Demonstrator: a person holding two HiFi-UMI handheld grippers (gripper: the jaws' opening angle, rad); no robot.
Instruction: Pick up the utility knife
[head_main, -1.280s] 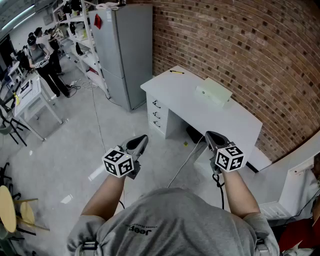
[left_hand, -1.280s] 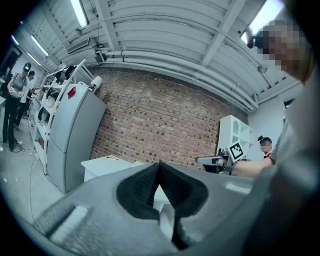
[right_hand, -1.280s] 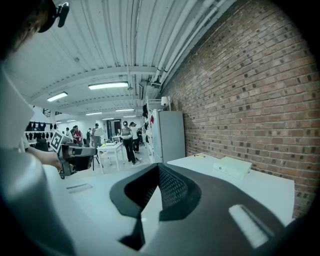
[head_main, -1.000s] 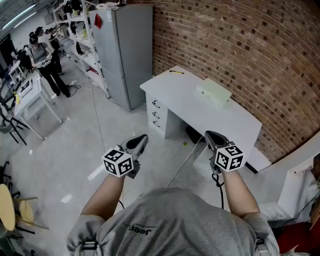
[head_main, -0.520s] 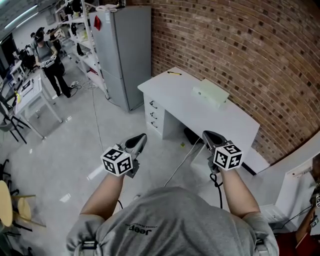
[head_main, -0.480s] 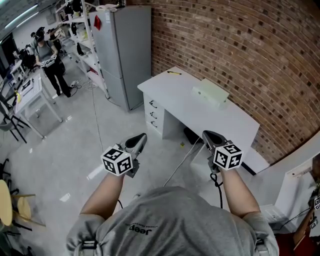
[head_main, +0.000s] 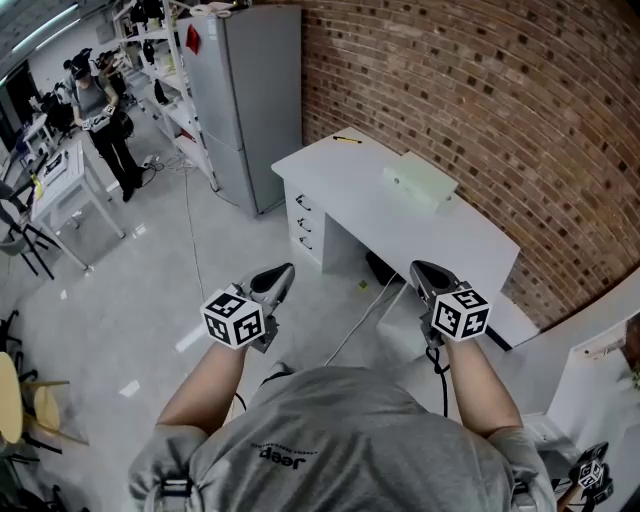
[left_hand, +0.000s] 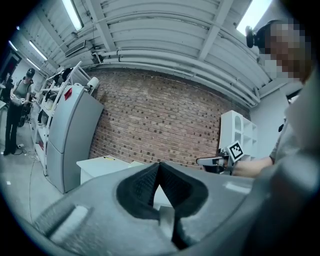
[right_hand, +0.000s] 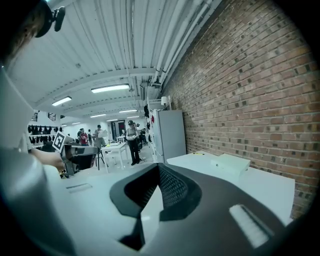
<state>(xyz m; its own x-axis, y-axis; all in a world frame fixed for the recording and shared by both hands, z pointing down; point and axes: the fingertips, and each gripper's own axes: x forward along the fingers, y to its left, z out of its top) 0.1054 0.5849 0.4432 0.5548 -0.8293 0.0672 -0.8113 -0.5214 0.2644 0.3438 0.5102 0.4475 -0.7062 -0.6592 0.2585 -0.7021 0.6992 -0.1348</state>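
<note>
The utility knife (head_main: 347, 139) is a small yellow and black thing lying at the far left end of the white desk (head_main: 360, 205); it also shows as a yellow speck (right_hand: 200, 153) in the right gripper view. My left gripper (head_main: 283, 271) is held level over the floor, short of the desk, jaws together with nothing in them. My right gripper (head_main: 421, 268) hangs near the desk's front edge, also shut and empty. Each gripper view shows its own jaws meeting at the tip, the left gripper (left_hand: 159, 164) and the right gripper (right_hand: 159, 166).
A pale green box (head_main: 422, 182) lies on the desk by the brick wall (head_main: 480, 90). A tall grey cabinet (head_main: 250, 90) stands left of the desk. A cable (head_main: 358, 322) runs over the floor under the desk. A person (head_main: 100, 110) stands by tables at far left.
Both grippers have moved a little toward the desk together with the person; the desk sits slightly nearer in the head view. The jaws stay shut.
</note>
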